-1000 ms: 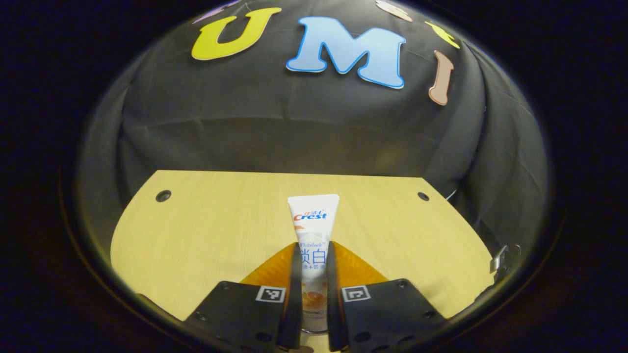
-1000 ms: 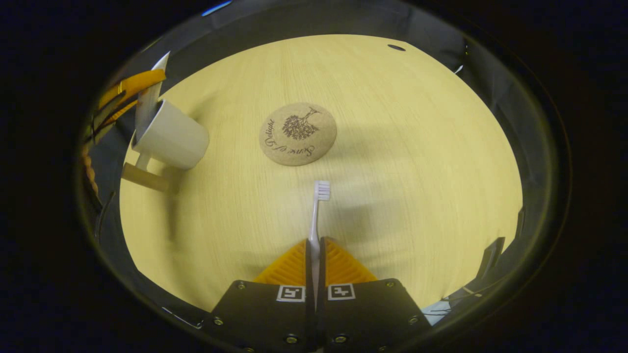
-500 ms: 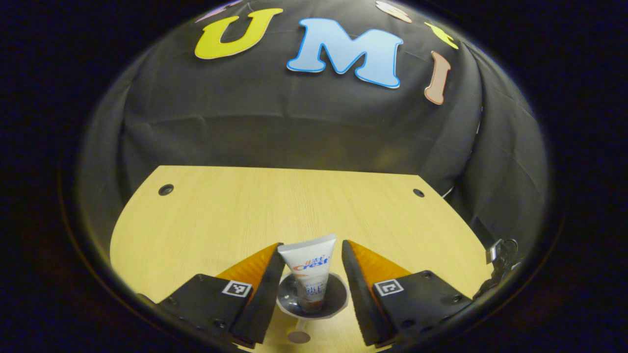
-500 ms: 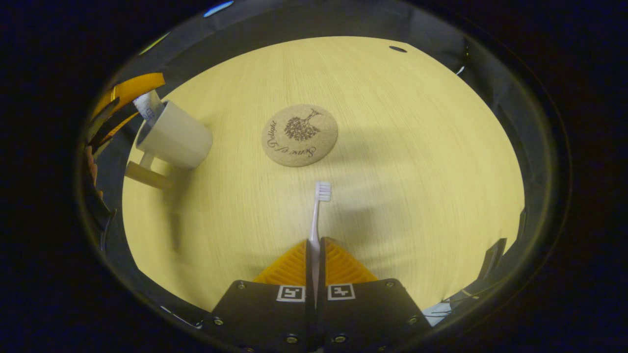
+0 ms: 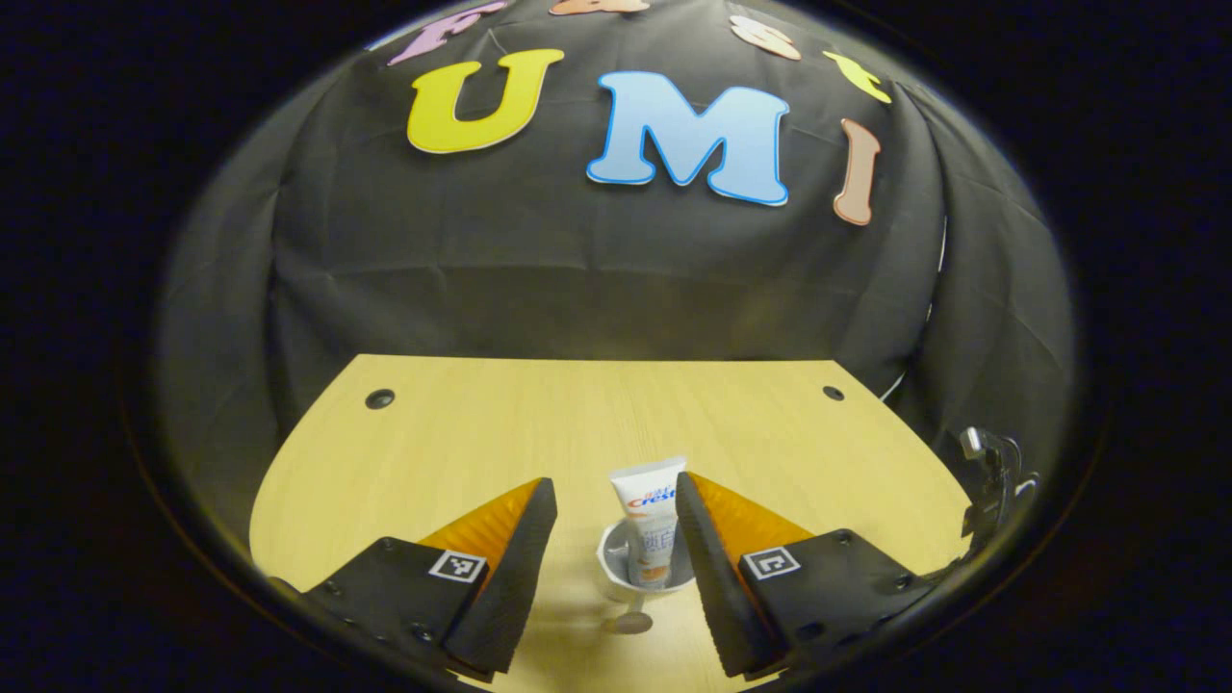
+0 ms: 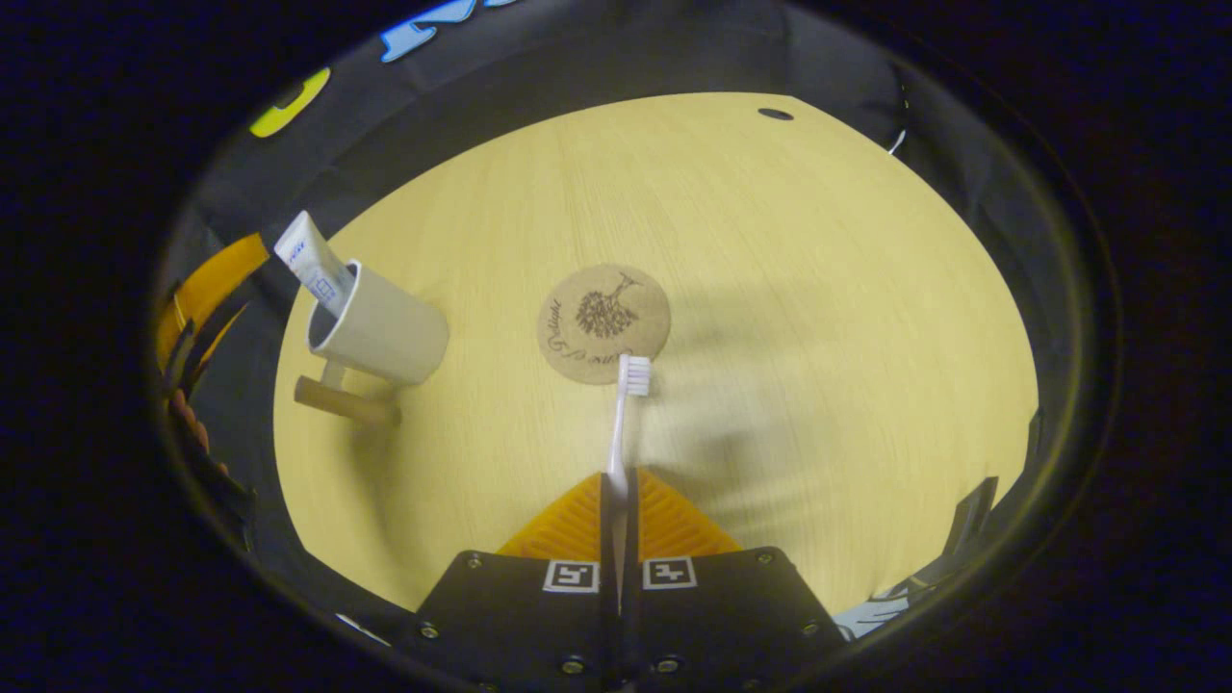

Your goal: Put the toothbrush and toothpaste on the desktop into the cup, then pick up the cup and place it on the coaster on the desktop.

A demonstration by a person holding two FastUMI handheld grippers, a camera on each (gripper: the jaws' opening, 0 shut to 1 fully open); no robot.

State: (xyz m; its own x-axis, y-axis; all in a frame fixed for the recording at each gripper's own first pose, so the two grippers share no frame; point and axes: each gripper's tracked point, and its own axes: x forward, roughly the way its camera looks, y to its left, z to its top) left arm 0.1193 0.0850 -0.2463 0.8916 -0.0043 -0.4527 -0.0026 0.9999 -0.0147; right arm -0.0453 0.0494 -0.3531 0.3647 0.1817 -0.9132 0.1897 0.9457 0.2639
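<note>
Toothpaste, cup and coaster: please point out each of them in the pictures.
toothpaste [image 5: 647,510], left gripper view, on the tube's printed body above the cup rim.
cup [image 6: 390,332], right gripper view, on its outer side wall.
coaster [image 6: 589,308], right gripper view, on its printed top face.

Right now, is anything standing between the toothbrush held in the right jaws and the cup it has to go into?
Nothing visible does. The white toothbrush is clamped in the right gripper, and bare wooden desktop lies between it and the white ceramic cup. The white toothpaste tube already leans inside. The round cork coaster sits off to the side.
</note>
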